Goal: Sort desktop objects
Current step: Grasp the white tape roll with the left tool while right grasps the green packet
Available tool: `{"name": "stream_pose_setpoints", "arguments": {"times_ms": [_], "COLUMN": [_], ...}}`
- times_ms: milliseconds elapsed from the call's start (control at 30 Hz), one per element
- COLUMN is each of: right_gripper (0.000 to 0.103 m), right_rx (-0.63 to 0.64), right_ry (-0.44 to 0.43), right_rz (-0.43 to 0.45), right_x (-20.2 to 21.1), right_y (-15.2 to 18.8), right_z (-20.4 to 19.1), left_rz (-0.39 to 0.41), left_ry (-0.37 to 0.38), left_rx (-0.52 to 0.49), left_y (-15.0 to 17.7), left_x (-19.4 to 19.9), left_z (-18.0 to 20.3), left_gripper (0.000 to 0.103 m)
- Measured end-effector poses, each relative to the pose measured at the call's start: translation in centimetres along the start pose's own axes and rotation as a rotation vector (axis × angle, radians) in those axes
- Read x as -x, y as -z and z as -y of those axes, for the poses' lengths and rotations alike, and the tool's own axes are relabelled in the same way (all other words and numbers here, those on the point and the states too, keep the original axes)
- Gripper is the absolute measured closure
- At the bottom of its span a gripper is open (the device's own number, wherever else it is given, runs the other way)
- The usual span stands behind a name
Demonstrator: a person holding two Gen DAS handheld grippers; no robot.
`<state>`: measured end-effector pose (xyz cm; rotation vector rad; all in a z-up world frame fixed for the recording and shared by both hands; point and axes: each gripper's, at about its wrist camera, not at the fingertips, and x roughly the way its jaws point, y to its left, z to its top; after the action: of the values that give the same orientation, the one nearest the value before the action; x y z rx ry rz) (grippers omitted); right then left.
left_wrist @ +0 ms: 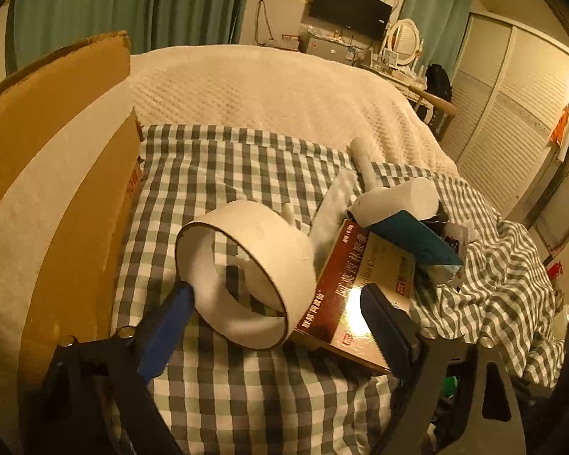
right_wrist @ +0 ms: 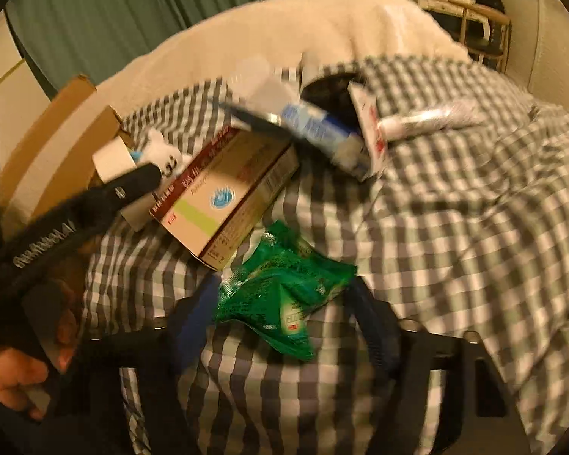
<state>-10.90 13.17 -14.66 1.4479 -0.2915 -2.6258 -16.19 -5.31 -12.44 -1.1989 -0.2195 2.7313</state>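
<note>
A wide white tape roll lies on its side on the checked cloth. My left gripper stands open around it: the left blue finger touches the roll's rim, and the right finger rests apart on a maroon and gold medicine box. In the right wrist view a crumpled green packet sits between the fingers of my right gripper, and both pads meet its edges. This view is blurred. The medicine box lies just beyond the packet.
A large cardboard box stands at the left. A pile with a teal box, a white bottle and a white tube lies behind the medicine box. A blue-white carton and a toothpaste tube lie further back. A person's hand is at lower left.
</note>
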Motion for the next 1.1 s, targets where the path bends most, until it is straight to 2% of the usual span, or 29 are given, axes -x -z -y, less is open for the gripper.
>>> {"name": "stream_pose_setpoints", "arguments": {"times_ms": [33,67,167,233,300,400,500,700,933,1100], "right_gripper": [0.056,0.060,0.064,0.064,0.065,0.065,0.066,0.066,0.066,0.066], "right_rx": [0.002,0.009,0.013,-0.005,0.000,0.010,0.016,-0.014,-0.028,-0.029], "right_ry": [-0.006,0.000,0.005,-0.002,0.003,0.011,0.007,-0.020,-0.003,0.008], "right_rz": [-0.016,-0.029,-0.032,-0.036,-0.033,-0.025,-0.011,0.026,0.090,0.103], "right_x": [-0.5,-0.8,-0.6,-0.4,-0.2,0.1,0.7,2.8,6.1,7.3], "right_y": [0.2,0.4,0.7,0.7,0.8,0.9,0.9,1.0,0.8,0.8], "right_z": [0.0,0.0,0.1,0.4,0.4,0.2,-0.2,-0.1,0.4,0.2], "left_rz": [-0.008,-0.018,-0.066,-0.065,-0.049,-0.013,-0.013,0.016,0.092,0.077], "left_ry": [0.001,0.002,0.000,0.020,0.022,-0.002,0.012,0.023,0.070,0.105], "left_rx": [0.015,0.032,0.080,0.067,0.025,-0.066,-0.071,-0.041,-0.067,-0.044], "left_y": [-0.1,-0.1,0.0,0.2,0.1,0.2,0.3,0.0,-0.2,-0.2], "left_x": [-0.1,-0.1,-0.3,-0.1,0.2,0.9,1.2,2.7,5.1,5.8], "left_z": [-0.3,-0.6,-1.5,-1.3,-0.7,0.7,0.8,0.3,1.1,1.0], "left_gripper": [0.021,0.027,0.041,0.054,0.077,0.087,0.097,0.098,0.098,0.098]}}
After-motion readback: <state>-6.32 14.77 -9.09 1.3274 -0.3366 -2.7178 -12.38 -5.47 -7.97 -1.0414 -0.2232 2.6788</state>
